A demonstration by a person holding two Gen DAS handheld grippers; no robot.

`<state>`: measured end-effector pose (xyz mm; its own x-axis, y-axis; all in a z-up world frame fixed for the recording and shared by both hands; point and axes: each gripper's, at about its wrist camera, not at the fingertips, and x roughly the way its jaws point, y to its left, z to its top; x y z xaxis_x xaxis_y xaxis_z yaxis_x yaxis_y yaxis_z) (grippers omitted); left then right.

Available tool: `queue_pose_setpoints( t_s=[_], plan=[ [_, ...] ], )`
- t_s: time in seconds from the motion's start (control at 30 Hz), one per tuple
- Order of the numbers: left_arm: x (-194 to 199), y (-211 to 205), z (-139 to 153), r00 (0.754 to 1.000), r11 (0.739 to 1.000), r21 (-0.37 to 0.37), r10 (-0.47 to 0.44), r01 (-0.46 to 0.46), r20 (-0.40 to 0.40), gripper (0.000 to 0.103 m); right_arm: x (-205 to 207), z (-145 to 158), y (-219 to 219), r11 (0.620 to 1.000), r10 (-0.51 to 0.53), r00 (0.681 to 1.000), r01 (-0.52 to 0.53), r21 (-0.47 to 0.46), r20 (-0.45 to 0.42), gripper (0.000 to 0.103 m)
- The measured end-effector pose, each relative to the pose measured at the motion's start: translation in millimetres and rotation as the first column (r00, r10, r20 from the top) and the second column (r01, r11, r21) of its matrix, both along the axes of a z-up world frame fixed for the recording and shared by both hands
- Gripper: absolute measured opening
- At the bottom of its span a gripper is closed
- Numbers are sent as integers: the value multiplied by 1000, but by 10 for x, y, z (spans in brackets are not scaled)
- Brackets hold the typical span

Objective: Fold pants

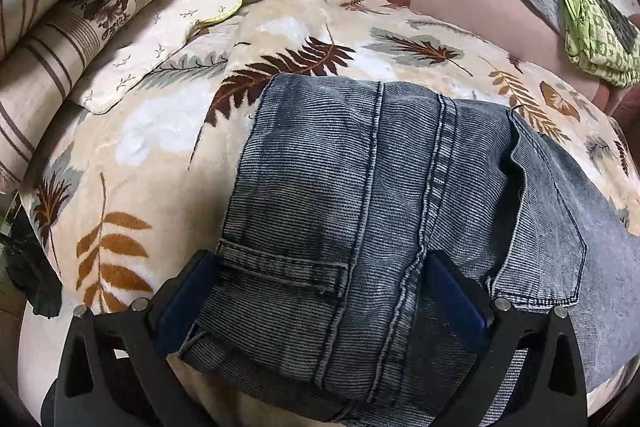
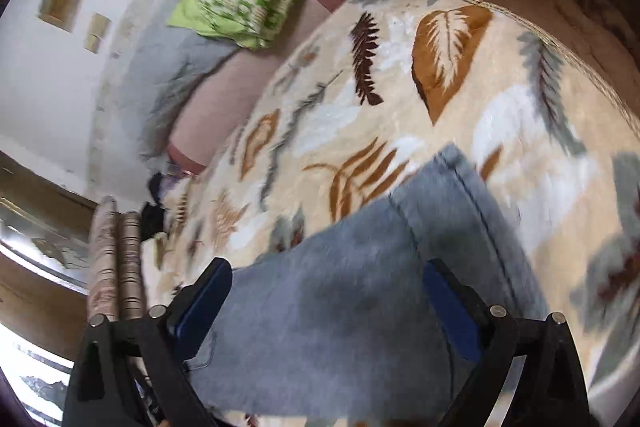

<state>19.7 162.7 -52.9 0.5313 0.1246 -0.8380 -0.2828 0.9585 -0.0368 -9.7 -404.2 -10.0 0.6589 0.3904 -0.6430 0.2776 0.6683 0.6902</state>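
Left wrist view: left gripper [image 1: 320, 307] and right gripper [image 2: 324, 311], fingers spread, straddle the faded blue denim pants [image 1: 380, 195], part-folded on the leaf-print fleece bed blanket [image 1: 168, 131], likely to regrasp.

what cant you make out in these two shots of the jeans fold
- Left wrist view: the waist end of the jeans runs off the bottom edge, and the left gripper covers part of it.
- Right wrist view: motion blur smears the denim, so seams and fold layers are unreadable around the right gripper.
- Far end of the blanket: small items there are too small to identify.
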Motion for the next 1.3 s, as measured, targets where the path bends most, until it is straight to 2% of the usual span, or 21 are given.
queue_pose_setpoints(
  t_s=[0.1, 0.13, 0.3, 0.4, 0.47, 0.5, 0.53, 0.57, 0.63, 0.67, 0.77, 0.83, 0.87, 0.9, 1.0, 1.07, 1.1, 1.13, 1.2, 1.23, 1.3],
  plan=[
    [10, 3, 3, 1000, 1000, -3, 5, -5, -2, 103, -90, -400, -105, 1000, -22, 993, 21, -7, -118, 99],
    [4, -1, 6, 1000, 1000, 0, 5, -5, -1, 103, -96, -495, -143, 999, -26, 994, 28, 18, -110, 99],
    [-35, -1, 89, 1000, 1000, -5, 6, -6, 5, 103, -311, 96, -35, 1000, -22, 999, 22, -12, 43, 99],
    [-145, -77, 308, 996, 1000, 10, 3, -4, 89, 103, -523, 143, 72, 1000, 5, 995, -7, 18, 101, 99],
    [-215, -166, 436, 989, 1000, 13, -17, 15, 147, 103, -535, -99, 129, 1000, 23, 999, -23, 12, 42, 99],
    [-229, -222, 465, 986, 999, 13, -39, 37, 161, 103, -500, -333, 109, 1000, 12, 999, -12, -8, -43, 98],
    [-216, -283, 456, 986, 997, 17, -70, 69, 151, 103, -472, -513, 66, 1000, 10, 996, -8, 27, -83, 98],
    [-184, -336, 405, 987, 995, 28, -100, 97, 122, 103, -520, -531, -5, 997, -26, 999, 28, 78, -27, 98],
    [-98, -396, 214, 993, 992, 72, -111, 108, 34, 103, -569, -390, -60, 992, -60, 998, 61, 107, -12, 98],
    [-72, -390, 156, 994, 992, 70, -109, 108, 16, 103, -599, -256, -51, 995, -68, 998, 66, 73, 16, 98],
    [-100, -275, 195, 996, 998, -12, -68, 69, 65, 103, -669, -46, -28, 999, -42, 995, 40, 25, 94, 99],
    [-158, -231, 308, 991, 999, -3, -48, 49, 125, 103, -666, -195, -109, 998, -60, 997, 61, -12, 39, 99],
    [-216, -197, 397, 985, 999, 2, -38, 38, 168, 103, -619, -456, -195, 997, -82, 995, 82, 2, -58, 98],
    [-270, -157, 468, 978, 1000, -1, -29, 30, 207, 103, -634, -511, -224, 994, -97, 995, 98, 43, -34, 98],
    [-384, -49, 582, 957, 1000, -27, 17, -10, 290, 103, -689, -269, -130, 994, -104, 995, 104, -11, 5, 98],
    [-268, -20, 465, 973, 999, -43, 12, -2, 231, 103, -689, -156, -54, 995, -89, 996, 90, -52, 25, 98],
    [-177, -38, 316, 990, 1000, -20, 3, 0, 140, 103, -667, -143, -13, 995, -73, 997, 74, -65, 30, 98],
    [-1, -67, -12, 998, 1000, -8, -28, 27, -55, 103, -644, -144, 19, 995, -61, 998, 63, -71, 31, 98],
    [-40, -102, -1, 1000, 999, 37, -21, 21, -12, 103, -596, -264, -3, 994, -76, 996, 72, -82, -44, 98],
    [-40, -122, 54, 999, 999, 35, -26, 27, -32, 103, -567, -339, -25, 994, -93, 992, 87, -71, -87, 98],
    [-89, -84, 174, 1000, 999, -35, -27, 27, -8, 103, -612, -310, -25, 991, -109, 991, 103, -83, -75, 98]
  ],
)
